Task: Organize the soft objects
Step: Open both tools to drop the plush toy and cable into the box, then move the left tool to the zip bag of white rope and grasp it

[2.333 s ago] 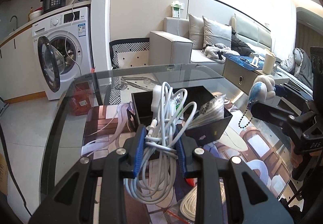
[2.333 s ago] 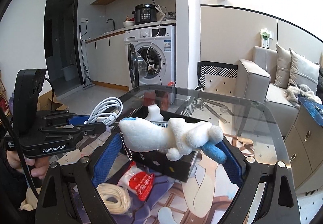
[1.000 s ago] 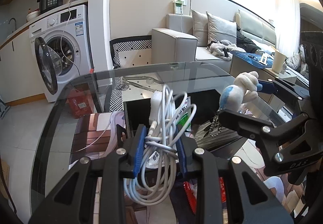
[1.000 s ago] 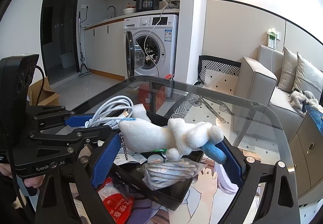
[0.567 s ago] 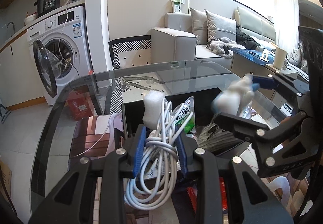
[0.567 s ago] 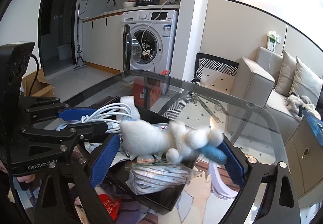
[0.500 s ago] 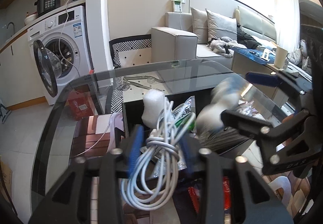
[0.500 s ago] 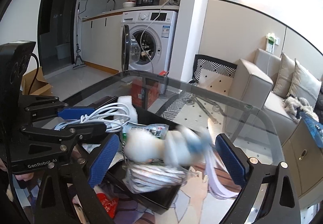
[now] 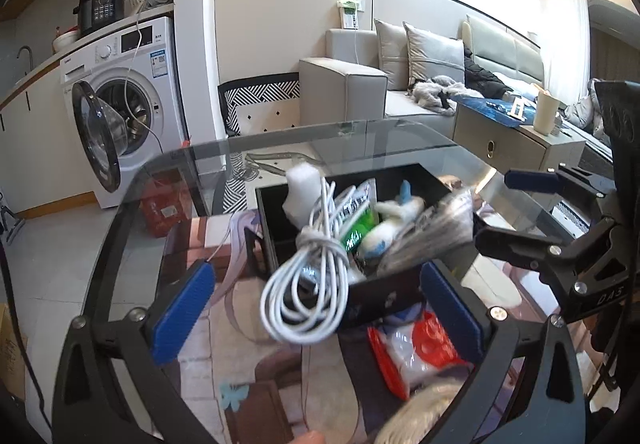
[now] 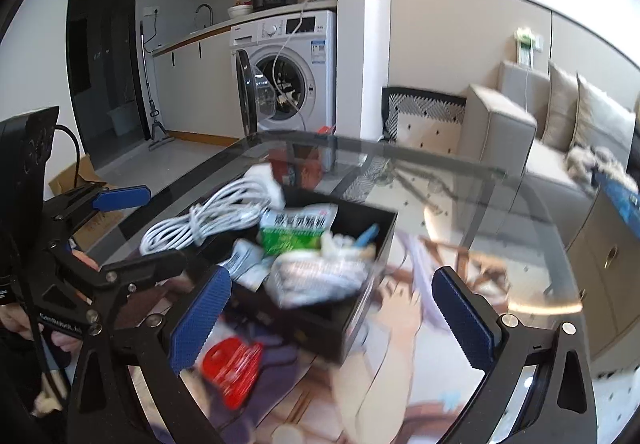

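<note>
A black open box (image 9: 276, 220) (image 10: 372, 304) stands on the glass table. A coiled white cable (image 9: 308, 284) (image 10: 208, 222) hangs over its near rim, free of my left gripper (image 9: 316, 308), which is open and empty. The white-and-blue plush toy (image 9: 394, 220) (image 10: 348, 246) lies inside the box beside a green packet (image 10: 294, 230) and a clear bag of grey cord (image 9: 432, 232) (image 10: 320, 278). My right gripper (image 10: 332, 314) is open and empty just in front of the box.
A red-and-white packet (image 9: 416, 352) (image 10: 232, 368) and a coil of cream rope (image 9: 424, 412) lie on the patterned mat in front of the box. The glass table edge (image 9: 132, 200) curves on the left. A washing machine (image 10: 288, 72) and sofa (image 9: 404, 84) stand beyond.
Both grippers have opened. The plush toy dropped from the right gripper into the box. The white cable left the left gripper and now rests over the box rim.
</note>
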A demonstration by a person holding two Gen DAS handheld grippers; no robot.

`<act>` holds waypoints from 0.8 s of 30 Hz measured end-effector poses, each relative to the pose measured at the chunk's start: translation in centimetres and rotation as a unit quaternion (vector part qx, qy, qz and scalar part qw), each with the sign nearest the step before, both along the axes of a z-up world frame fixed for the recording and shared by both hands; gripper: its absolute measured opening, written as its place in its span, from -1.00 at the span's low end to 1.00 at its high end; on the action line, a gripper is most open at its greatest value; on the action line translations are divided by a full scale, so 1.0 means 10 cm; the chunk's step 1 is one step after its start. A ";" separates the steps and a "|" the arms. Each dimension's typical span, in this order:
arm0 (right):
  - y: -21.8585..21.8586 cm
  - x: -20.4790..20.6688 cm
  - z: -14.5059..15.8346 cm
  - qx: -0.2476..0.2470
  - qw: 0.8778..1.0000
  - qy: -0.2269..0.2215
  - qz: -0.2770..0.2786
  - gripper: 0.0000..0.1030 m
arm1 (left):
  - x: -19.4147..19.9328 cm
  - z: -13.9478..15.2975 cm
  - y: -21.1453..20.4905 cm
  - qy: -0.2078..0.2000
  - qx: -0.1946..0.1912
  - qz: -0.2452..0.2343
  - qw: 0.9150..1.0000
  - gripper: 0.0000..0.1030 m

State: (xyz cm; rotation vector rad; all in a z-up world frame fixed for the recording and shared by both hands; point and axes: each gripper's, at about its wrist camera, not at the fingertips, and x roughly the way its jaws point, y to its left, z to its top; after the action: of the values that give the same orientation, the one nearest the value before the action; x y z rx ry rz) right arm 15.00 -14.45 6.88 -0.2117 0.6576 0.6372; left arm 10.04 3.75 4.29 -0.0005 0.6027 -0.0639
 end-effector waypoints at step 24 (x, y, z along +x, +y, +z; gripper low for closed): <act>-0.36 -0.51 -0.29 -0.001 0.998 0.062 -0.017 0.98 | -0.47 -0.23 -0.28 0.052 0.008 -0.040 0.998 1.00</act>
State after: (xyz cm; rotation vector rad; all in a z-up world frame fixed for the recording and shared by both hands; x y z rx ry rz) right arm 9.94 -18.00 3.95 -0.1629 0.7799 0.6209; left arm 5.34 0.97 1.95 0.0368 0.7076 -0.1367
